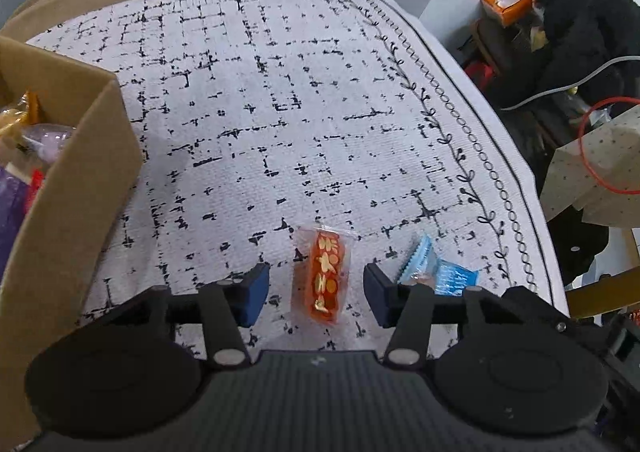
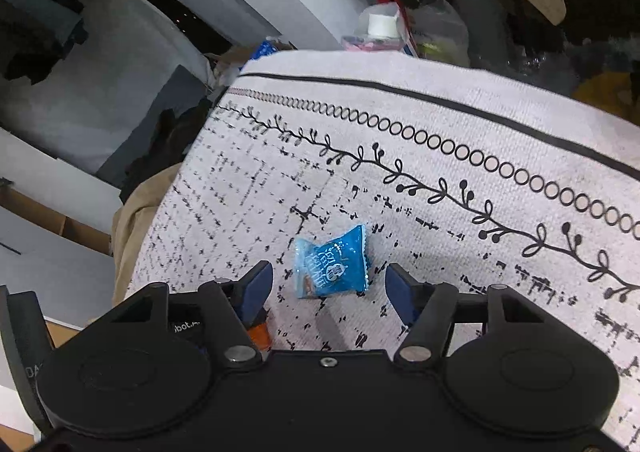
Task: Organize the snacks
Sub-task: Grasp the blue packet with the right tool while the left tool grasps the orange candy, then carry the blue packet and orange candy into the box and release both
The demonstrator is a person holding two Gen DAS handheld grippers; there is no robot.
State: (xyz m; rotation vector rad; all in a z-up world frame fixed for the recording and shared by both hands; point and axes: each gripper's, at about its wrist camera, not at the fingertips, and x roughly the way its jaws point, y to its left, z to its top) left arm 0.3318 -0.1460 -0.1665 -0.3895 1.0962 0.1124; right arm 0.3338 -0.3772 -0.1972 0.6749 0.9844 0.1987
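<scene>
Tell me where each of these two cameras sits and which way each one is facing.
Left wrist view: rides on the left claw, looking steeply down at the patterned cloth; an orange snack lies between its open fingers, cardboard box at the left.
Right wrist view: rides on the right claw, angled down at the cloth's bordered edge; its open fingers flank a blue snack.
Shared: the same cloth and the blue snack. No hand or sleeve shows.

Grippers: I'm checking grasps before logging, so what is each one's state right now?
Left gripper: open, jaws either side of the orange wrapped snack.
Right gripper: open around the blue wrapped candy.
</scene>
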